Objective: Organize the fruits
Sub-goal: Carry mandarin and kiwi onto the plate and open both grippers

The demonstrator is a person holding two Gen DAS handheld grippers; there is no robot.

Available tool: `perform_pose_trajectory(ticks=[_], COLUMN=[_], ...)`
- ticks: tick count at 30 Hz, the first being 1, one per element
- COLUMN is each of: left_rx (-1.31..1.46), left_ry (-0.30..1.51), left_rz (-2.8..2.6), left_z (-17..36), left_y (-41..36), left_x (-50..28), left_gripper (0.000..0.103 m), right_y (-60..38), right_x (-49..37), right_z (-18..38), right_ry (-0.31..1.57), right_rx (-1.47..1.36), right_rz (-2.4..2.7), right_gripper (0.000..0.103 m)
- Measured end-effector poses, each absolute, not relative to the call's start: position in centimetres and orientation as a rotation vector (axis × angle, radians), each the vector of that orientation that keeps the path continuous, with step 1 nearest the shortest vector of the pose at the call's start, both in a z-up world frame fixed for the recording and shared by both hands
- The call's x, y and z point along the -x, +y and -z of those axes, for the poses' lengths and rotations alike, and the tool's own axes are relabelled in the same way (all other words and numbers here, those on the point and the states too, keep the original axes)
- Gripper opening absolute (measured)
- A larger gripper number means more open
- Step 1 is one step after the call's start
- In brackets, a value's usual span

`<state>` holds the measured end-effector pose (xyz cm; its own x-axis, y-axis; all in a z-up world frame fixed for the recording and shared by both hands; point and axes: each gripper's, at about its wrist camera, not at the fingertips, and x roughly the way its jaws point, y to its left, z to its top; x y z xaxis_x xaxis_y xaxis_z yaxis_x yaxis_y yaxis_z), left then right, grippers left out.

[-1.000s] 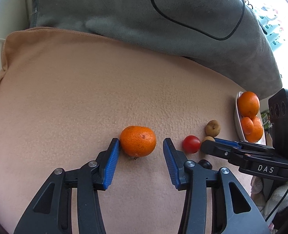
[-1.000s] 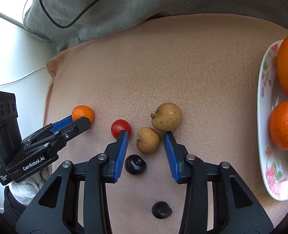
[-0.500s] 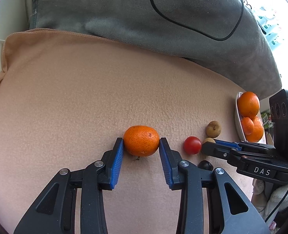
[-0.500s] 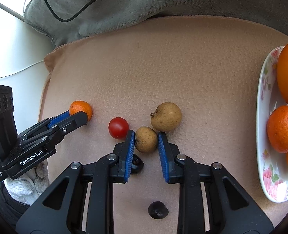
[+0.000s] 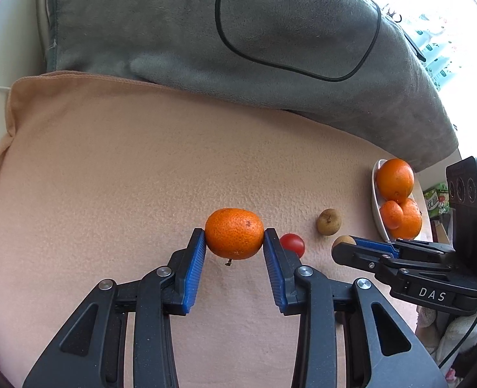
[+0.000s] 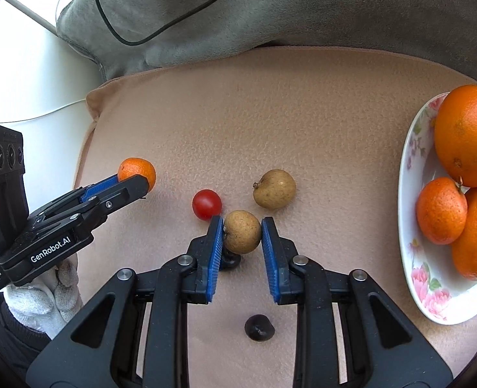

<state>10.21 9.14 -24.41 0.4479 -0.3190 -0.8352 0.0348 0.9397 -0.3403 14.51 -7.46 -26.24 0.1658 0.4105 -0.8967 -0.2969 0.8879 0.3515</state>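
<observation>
My left gripper (image 5: 234,244) is shut on a small orange mandarin (image 5: 234,238), held just above the tan cloth (image 5: 125,177). It also shows in the right wrist view (image 6: 137,172). My right gripper (image 6: 241,230) is shut on a small brown round fruit (image 6: 241,231), lifted slightly. A second brown fruit (image 6: 274,189) and a red cherry tomato (image 6: 206,204) lie on the cloth just beyond it. A floral plate (image 6: 413,226) at the right holds three oranges (image 6: 464,135).
A dark fruit (image 6: 259,327) lies on the cloth between my right gripper's arms, another (image 6: 230,260) sits partly hidden under its left finger. A grey blanket (image 5: 238,48) with a black cable (image 5: 303,74) bounds the far side. A white surface (image 6: 28,80) lies left.
Both grippers closed from open onto their fruits: the left on the mandarin, the right on the brown fruit. Both fruits now sit slightly raised off the cloth.
</observation>
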Motion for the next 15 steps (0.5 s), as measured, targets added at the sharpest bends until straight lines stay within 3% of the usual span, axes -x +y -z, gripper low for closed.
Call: perform_pose_trajectory(ticks=[15], left_rx=[0.269], left_ry=[1.058], left_rz=[0.286], left_z=[21.9], left_y=[3.3], left_x=[-9.9], left_gripper=[0.035], right_y=[-13.5], right_x=[-14.6], right_z=[22.6], right_ry=[1.238], right_rx=[-0.088], right_rz=[-0.459], right_gripper=[0.025])
